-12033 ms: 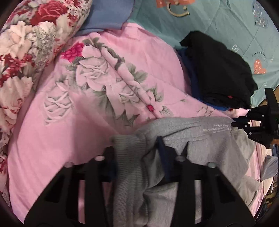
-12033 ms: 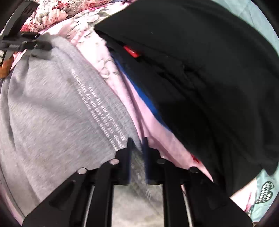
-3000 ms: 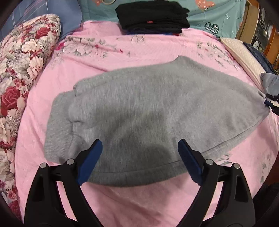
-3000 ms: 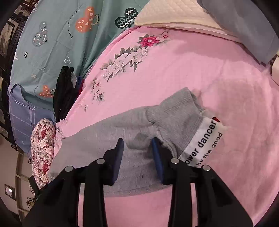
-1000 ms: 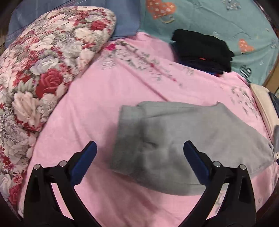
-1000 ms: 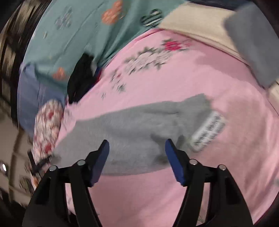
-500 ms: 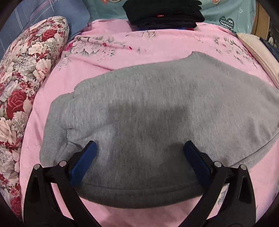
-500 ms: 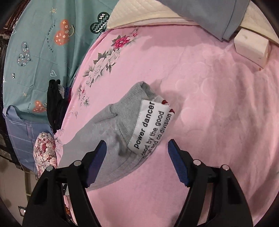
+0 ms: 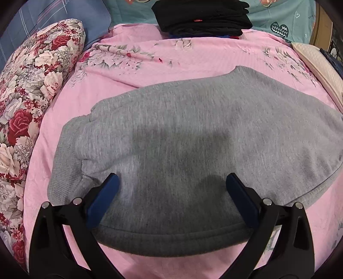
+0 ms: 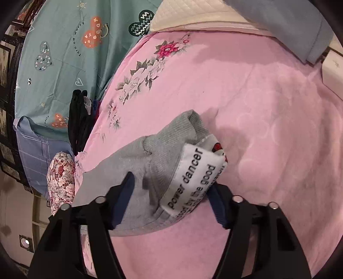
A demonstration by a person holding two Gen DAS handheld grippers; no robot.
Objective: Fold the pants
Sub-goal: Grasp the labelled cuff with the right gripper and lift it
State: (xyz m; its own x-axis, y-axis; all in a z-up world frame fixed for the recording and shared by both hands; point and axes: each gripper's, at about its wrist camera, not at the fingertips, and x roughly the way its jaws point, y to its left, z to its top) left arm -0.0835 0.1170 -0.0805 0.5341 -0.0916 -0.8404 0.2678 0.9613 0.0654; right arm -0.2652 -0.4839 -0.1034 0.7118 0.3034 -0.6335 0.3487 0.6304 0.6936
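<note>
A: Left wrist view, nearest first. The left gripper (image 9: 171, 193) is seen with its jaws spread wide over the gray pants (image 9: 193, 137). The blue pads (image 9: 103, 199) sit low on the fabric, one on each side; nothing is clamped between them. Whether the pads touch the cloth cannot be told.

B: Position of the garment?

A: The pants are laid flat across the pink floral bedsheet (image 9: 193, 53), a thick hem edge nearest the camera, a ribbed band at the picture's left end. A shadow of the tool is cast on the middle of the fabric.

B: Right wrist view?

A: The right gripper (image 10: 169, 193) is recorded about half open and closing. The ribbed end of the pants, with a white printed label (image 10: 193, 182), lies between its pads. The right-hand pad is partly hidden by the label. A firm pinch is not shown.

B: Background, farther out?

A: A floral pillow (image 9: 32, 85) is noted at the left edge of the sheet. A stack of folded black clothes (image 9: 201, 19) sits at the far edge of the sheet, well apart from the pants. Behind it, a teal quilt with heart prints (image 10: 64, 53) is seen. A cream quilted pad (image 10: 193, 15) lies at the far right side.
</note>
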